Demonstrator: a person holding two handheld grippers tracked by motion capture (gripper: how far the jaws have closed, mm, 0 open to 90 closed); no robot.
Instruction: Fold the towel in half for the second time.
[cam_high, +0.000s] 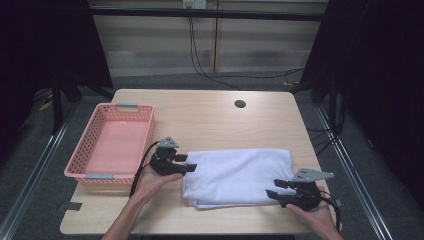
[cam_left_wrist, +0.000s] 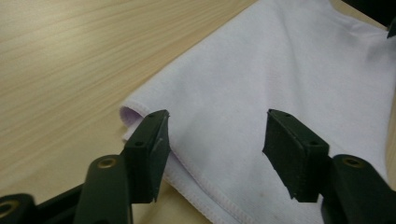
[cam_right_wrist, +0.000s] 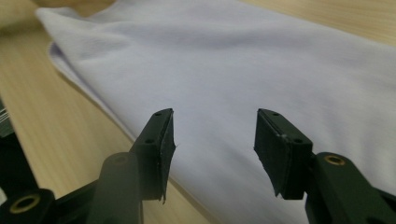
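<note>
- Here, one white towel (cam_high: 239, 175) lies folded on the table (cam_high: 210, 112).
- One pink basket (cam_high: 111, 144) sits left of it.
- Two grippers: left gripper (cam_high: 191, 167) and right gripper (cam_high: 272, 189) gape, holding nothing, at the towel's ends.

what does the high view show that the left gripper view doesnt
High view alone: the pink basket at the table's left, the round hole near its far edge, both hands, and the right gripper at the towel's near right corner.
Left gripper view alone: the towel's rolled fold and stitched hem up close, between open jaws.
Shared: the folded white towel, the wooden table, and the left gripper, open.
</note>
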